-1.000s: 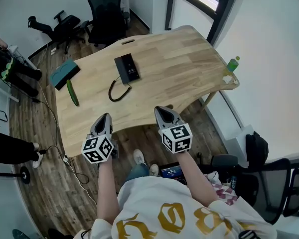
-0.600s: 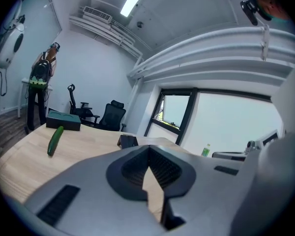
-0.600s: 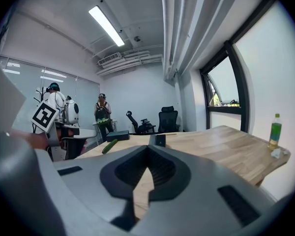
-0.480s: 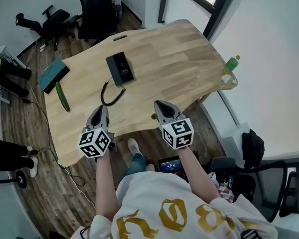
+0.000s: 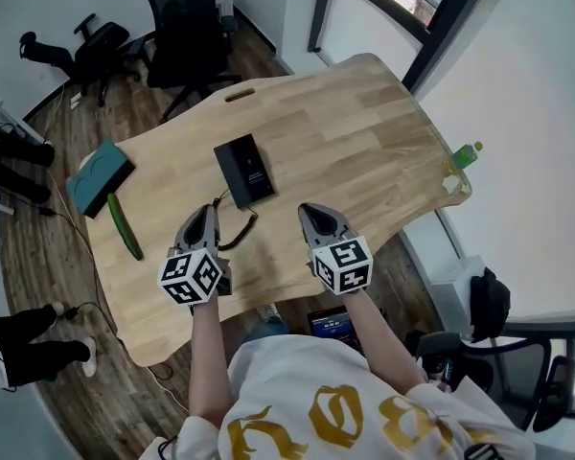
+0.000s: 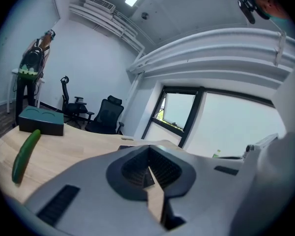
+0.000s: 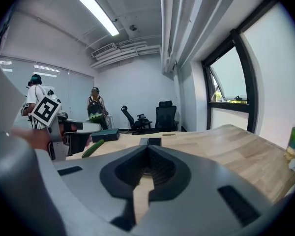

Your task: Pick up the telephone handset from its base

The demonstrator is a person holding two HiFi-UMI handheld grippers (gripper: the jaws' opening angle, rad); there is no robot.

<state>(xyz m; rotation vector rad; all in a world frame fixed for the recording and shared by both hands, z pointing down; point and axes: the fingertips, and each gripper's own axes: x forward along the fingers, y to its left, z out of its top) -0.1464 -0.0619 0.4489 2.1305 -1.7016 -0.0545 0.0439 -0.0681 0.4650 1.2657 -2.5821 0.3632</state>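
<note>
The black telephone (image 5: 244, 171) lies flat on the wooden table (image 5: 364, 132), handset on its base, and its coiled cord (image 5: 240, 230) trails toward the near edge. My left gripper (image 5: 204, 211) hovers over the near edge just left of the cord, jaws shut and empty. My right gripper (image 5: 310, 209) hangs level with it, to the right of the cord, also shut on nothing. In the right gripper view the telephone (image 7: 150, 141) shows as a dark block just beyond the shut right gripper (image 7: 147, 149). The left gripper (image 6: 148, 150) hides most of the table ahead in its own view.
A green cucumber (image 5: 123, 226) and a teal box (image 5: 101, 172) lie at the table's left end. A green bottle (image 5: 465, 154) stands at the right corner. Black office chairs (image 5: 187, 27) stand behind the table. People stand at the room's left side.
Both grippers have moved forward from in front of the table to over its near edge, closer to the telephone and cord. Their jaws stayed shut.
</note>
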